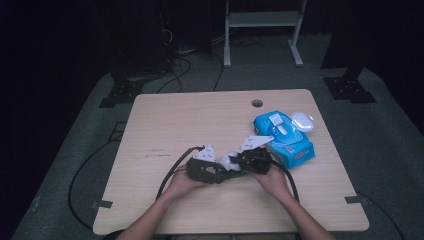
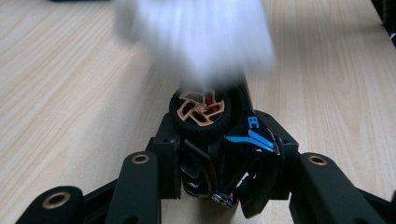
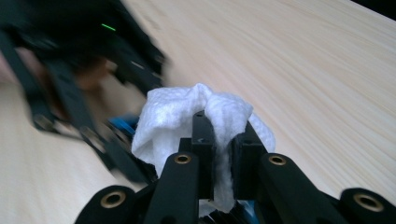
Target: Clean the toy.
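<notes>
Near the table's front middle, the two grippers meet tip to tip. My left gripper (image 1: 218,172) (image 2: 224,158) is shut on a small black toy car (image 2: 219,156) with blue markings, one gold-spoked wheel (image 2: 201,109) facing the camera. My right gripper (image 1: 240,161) (image 3: 223,140) is shut on a crumpled white wipe (image 3: 182,119) (image 1: 229,160). The wipe (image 2: 201,37) sits blurred right above the car, pressed against its far end. In the right gripper view the left gripper (image 3: 70,70) is a dark blur behind the wipe, with a bit of the blue on the car (image 3: 122,125) below it.
A blue pack of wet wipes (image 1: 286,137) lies just right of the grippers, with a white oval object (image 1: 302,121) beside its far end. The wooden table (image 1: 190,120) has a round cable hole (image 1: 257,103) near the back edge. Cables trail off the front.
</notes>
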The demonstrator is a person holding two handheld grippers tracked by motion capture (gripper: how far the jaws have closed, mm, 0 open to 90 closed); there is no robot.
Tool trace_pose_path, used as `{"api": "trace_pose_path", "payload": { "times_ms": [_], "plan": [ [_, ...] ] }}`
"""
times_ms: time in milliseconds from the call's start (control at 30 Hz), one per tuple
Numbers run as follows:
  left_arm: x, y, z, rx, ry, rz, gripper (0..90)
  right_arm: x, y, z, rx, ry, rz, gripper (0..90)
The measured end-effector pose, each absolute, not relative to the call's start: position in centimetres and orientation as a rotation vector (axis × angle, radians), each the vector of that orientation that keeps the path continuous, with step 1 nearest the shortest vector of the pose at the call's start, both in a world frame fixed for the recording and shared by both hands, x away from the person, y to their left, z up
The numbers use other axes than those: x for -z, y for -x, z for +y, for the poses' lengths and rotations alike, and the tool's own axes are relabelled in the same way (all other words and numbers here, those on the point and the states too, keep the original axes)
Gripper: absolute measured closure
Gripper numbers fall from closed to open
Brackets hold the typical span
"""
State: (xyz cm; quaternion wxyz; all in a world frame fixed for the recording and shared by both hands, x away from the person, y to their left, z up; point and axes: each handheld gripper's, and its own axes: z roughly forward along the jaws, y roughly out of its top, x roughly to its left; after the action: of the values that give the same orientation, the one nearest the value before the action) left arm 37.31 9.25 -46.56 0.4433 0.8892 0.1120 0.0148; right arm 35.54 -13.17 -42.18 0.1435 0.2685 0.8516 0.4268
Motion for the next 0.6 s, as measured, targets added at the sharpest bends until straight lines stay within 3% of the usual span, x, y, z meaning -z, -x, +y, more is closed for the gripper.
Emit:
{"api": "trace_pose_path", "payload": {
  "times_ms": [167, 300, 433, 600],
  "plan": [
    [46.4, -37.6, 9.7, -0.022, -2.167, 0.289, 57.0, 41.9, -36.2, -17.8, -1.23, -0.916, 2.408, 81.6],
    [46.2, -37.7, 9.9, -0.038, -2.152, 0.303, 56.6, 42.0, -36.1, -18.6, -1.239, -0.935, 2.398, 81.6],
    [46.0, -37.7, 9.7, -0.043, -2.171, 0.298, 57.2, 42.0, -35.8, -17.8, -1.229, -0.914, 2.398, 81.7],
    [45.9, -37.7, 9.3, -0.056, -2.18, 0.297, 57.4, 42.1, -35.6, -13.8, -1.252, -0.82, 2.453, 81.8]
  ]
}}
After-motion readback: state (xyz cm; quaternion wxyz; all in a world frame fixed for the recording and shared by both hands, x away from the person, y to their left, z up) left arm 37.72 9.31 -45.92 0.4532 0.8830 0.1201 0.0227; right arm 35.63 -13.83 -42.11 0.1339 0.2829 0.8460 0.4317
